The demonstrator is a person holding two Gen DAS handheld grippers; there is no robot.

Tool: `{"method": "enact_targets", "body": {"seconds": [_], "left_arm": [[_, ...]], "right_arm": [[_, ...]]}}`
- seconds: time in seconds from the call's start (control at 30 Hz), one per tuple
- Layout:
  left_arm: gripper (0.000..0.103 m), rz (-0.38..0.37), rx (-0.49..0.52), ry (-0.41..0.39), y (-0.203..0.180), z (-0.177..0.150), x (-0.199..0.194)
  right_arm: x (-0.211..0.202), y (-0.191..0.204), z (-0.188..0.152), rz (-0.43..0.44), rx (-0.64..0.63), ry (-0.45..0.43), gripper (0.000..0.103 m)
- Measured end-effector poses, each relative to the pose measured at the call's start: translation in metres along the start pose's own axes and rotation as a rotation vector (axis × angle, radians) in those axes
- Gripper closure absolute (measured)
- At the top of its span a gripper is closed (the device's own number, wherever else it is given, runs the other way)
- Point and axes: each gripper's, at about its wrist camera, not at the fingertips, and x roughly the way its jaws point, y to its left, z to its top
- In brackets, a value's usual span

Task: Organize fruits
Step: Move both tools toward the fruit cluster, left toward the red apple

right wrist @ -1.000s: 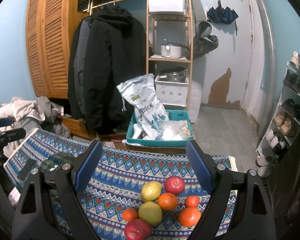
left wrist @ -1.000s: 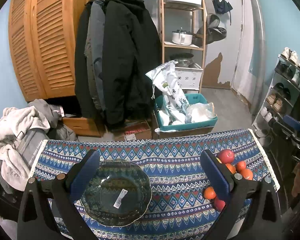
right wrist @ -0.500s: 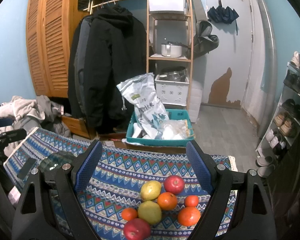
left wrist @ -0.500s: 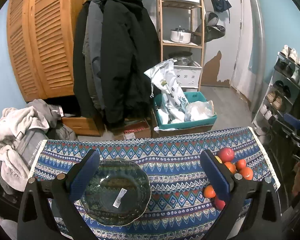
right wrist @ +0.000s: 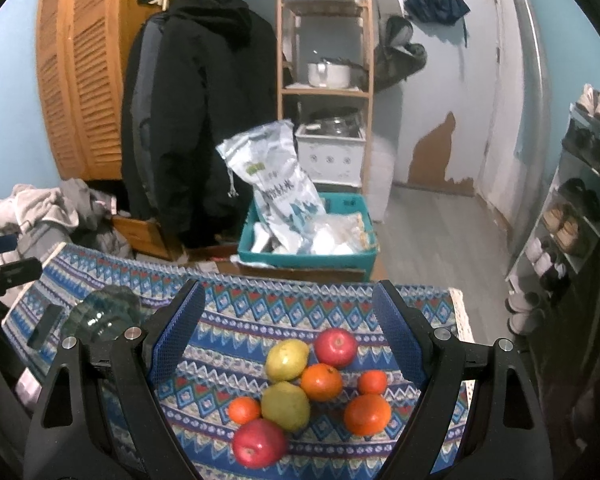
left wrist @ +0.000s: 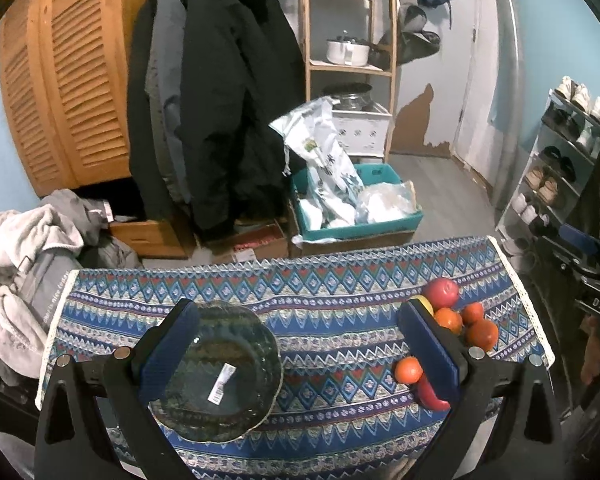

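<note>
Left gripper: jaws wide apart, empty, over the bowl.
Bowl: glass, empty, at 9 o'clock on the cloth; sticker inside.
Right gripper: jaws wide apart, empty, framing the fruit pile.
Fruit: clustered at 3 o'clock on the cloth; pear and apple at the far side, near apple at 6 o'clock of the pile.
Step, judged: first pick; take an outer piece such as the small orange, which stands apart.
Obstacle: touching neighbours may roll; cloth edge near at 3 o'clock.
Surrounds: coats, teal crate, shoe rack, all off the table.
</note>
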Motion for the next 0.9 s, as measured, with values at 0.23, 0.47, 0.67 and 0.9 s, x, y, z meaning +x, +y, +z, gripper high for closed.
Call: {"method": "enact_targets", "body": {"seconds": [0.23,0.47,0.67,0.9], "left_arm": [[0.001,-0.032,0.038,0.08,-0.026,-0.011,0.025],[0.001,-0.046,0.087,0.175,-0.055,-0.03,0.055],[0.001,-0.063,0.127,0.2,-0.077,-0.039,0.072],[0.002,-0.126,0.122,0.322,-0.104,-0.061,0.108]], "right_arm": [[0.012,-0.02,-0.01,-0.05,0.018,0.067,0.019],[0.031,-0.046,-0.032,-0.089,0.047,0.166,0.019],[0.046,-0.068,-0.056,-0.1,0.069,0.25,0.019],[0.057,-0.086,-0.085,-0.113,0.094,0.321,0.019]]}}
